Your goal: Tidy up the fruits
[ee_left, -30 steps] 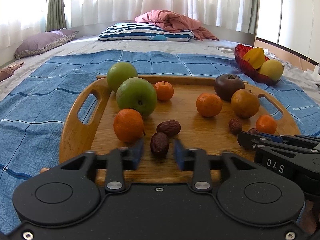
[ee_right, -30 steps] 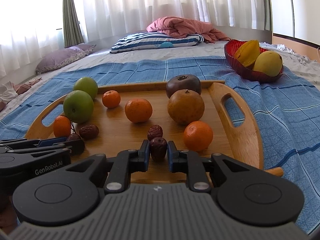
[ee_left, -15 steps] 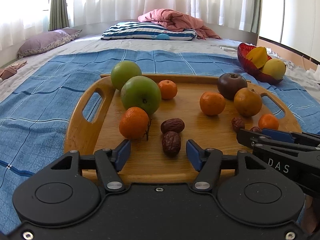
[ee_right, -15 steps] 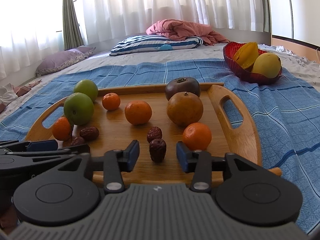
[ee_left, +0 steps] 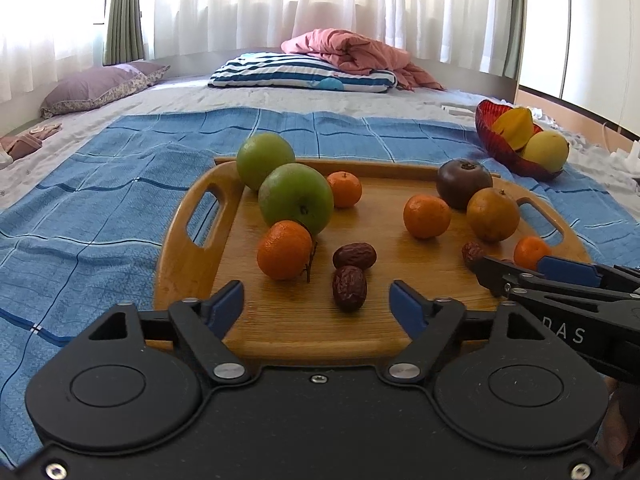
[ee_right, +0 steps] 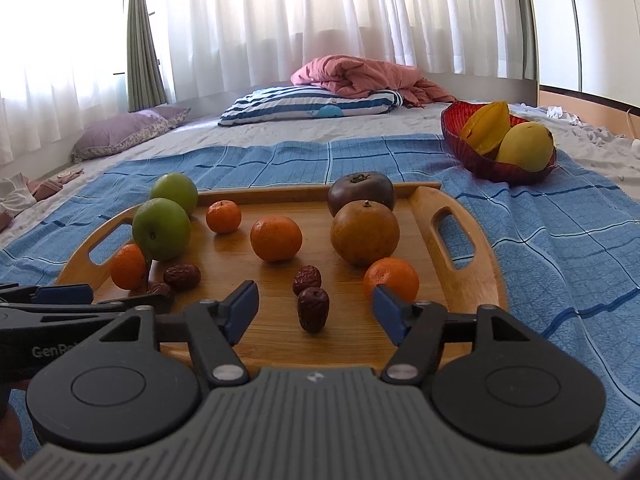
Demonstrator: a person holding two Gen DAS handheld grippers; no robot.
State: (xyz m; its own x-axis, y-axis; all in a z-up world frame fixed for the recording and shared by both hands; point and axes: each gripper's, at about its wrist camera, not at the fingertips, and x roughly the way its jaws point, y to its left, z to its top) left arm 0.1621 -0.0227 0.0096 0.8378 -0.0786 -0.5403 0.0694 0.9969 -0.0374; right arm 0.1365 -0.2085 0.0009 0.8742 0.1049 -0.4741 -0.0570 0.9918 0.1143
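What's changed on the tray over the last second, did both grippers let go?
Yes. The right gripper was clamped on a dried date and has just been opening; that date now stands free between its pads. The left gripper has also just been opening around its date, which lies untouched. The oranges, green apples and the wooden tray stayed put.

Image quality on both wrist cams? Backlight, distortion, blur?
Left wrist view: window curtains blown out, strong fisheye bowing, wooden tray and fruit sharp. Right wrist view: same backlight, glare patches on the tray, red bowl sharp, corners vignetted.
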